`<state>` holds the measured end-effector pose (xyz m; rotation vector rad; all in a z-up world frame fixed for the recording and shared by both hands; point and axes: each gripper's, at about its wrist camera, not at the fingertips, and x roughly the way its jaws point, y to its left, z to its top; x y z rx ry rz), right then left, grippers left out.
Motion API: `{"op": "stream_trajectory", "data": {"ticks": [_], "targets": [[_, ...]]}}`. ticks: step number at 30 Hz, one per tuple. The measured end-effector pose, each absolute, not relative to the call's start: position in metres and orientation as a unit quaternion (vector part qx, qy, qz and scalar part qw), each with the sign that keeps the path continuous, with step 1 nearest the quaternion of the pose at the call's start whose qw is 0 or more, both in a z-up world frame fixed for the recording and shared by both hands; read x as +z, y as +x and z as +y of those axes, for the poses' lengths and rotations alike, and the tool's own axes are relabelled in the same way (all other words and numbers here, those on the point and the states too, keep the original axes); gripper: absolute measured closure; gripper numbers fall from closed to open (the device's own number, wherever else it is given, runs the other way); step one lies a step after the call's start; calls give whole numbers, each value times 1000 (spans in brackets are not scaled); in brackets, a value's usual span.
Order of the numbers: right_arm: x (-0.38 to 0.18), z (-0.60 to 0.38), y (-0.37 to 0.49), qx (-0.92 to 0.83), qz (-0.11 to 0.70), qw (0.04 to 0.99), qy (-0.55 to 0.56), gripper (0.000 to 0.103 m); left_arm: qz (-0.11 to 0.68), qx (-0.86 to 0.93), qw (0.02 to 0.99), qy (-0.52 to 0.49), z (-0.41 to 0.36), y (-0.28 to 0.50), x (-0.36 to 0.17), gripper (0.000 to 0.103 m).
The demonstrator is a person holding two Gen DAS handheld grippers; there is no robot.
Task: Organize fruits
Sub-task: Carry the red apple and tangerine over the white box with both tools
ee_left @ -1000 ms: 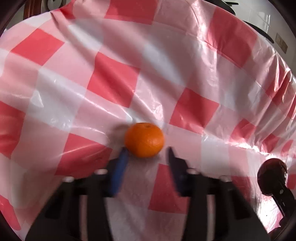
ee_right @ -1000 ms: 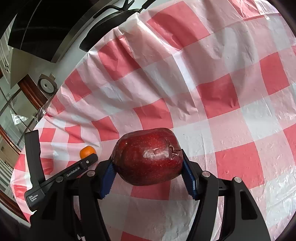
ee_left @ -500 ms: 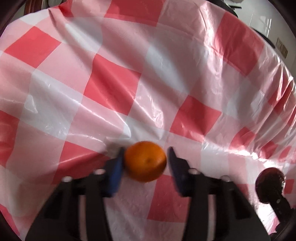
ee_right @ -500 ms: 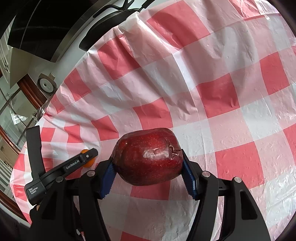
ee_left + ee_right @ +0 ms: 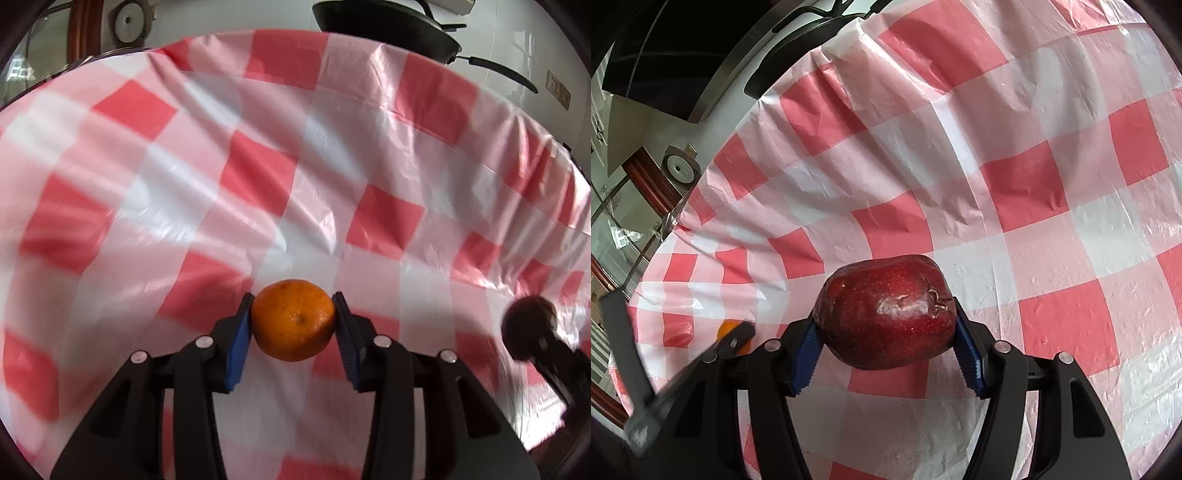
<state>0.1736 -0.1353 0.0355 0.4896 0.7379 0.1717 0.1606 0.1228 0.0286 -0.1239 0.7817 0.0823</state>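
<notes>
A small orange (image 5: 293,319) sits between the blue pads of my left gripper (image 5: 293,300), which is shut on it and holds it just above the red-and-white checked tablecloth (image 5: 258,173). A large dark red apple (image 5: 886,310) is clamped between the pads of my right gripper (image 5: 884,317), also off the cloth. In the left wrist view the apple (image 5: 528,332) shows dark at the far right with the right gripper behind it. In the right wrist view the left gripper (image 5: 735,338) appears blurred at the lower left, with a sliver of the orange (image 5: 724,328) at its tip.
A black frying pan (image 5: 384,26) stands beyond the table's far edge, its handle pointing right. A round white device (image 5: 129,22) sits at the back left beside a wooden frame. The checked cloth (image 5: 1034,184) is wrinkled and spreads wide on all sides.
The left gripper moved onto the orange, closed on it and lifted it; the far table edge and pan came into its view. The right gripper with the apple stayed still.
</notes>
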Motion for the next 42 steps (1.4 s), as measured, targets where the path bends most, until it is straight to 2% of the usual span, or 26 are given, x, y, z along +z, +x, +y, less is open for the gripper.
{"op": "stream_trajectory", "data": {"ticks": [12, 15, 19, 27, 30, 42], "targets": [[34, -138, 168, 105, 361, 891, 253, 41, 360, 51, 928, -85, 106, 62, 34, 60], [29, -142, 145, 85, 378, 880, 274, 41, 355, 50, 928, -106, 108, 46, 32, 60], [32, -134, 91, 88, 360, 885, 284, 41, 337, 53, 930, -135, 113, 33, 33, 60], [32, -99, 2, 126, 372, 881, 265, 41, 329, 60, 929, -159, 137, -33, 29, 60], [31, -83, -22, 144, 391, 876, 244, 41, 341, 51, 916, -203, 157, -51, 20, 60], [40, -18, -87, 228, 396, 878, 140, 41, 321, 67, 922, -205, 213, -123, 22, 60]]}}
